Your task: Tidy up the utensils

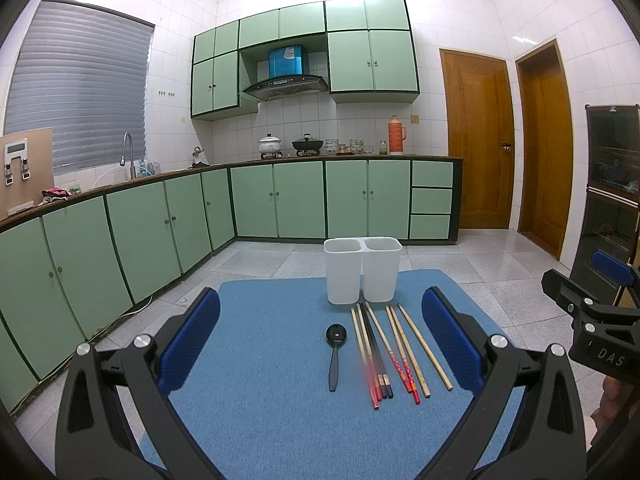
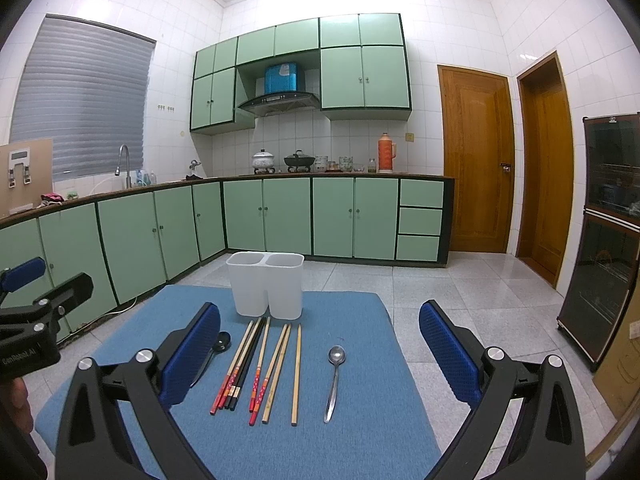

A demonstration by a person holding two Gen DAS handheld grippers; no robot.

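A white two-compartment holder [image 1: 362, 270] [image 2: 266, 284] stands empty at the far side of a blue mat [image 1: 260, 400] [image 2: 360, 420]. Several chopsticks [image 1: 394, 354] [image 2: 260, 368] lie side by side in front of it. A black spoon [image 1: 335, 354] [image 2: 214, 354] lies left of them, partly hidden by a finger in the right wrist view. A metal spoon [image 2: 334, 380] lies right of them. My left gripper [image 1: 320, 344] is open and empty above the mat. My right gripper [image 2: 320, 352] is open and empty above the mat.
The mat covers a small table on a tiled floor. Green kitchen cabinets [image 1: 276, 200] run along the left and back. Two wooden doors [image 1: 480, 140] and a dark glass cabinet [image 2: 608, 232] stand to the right.
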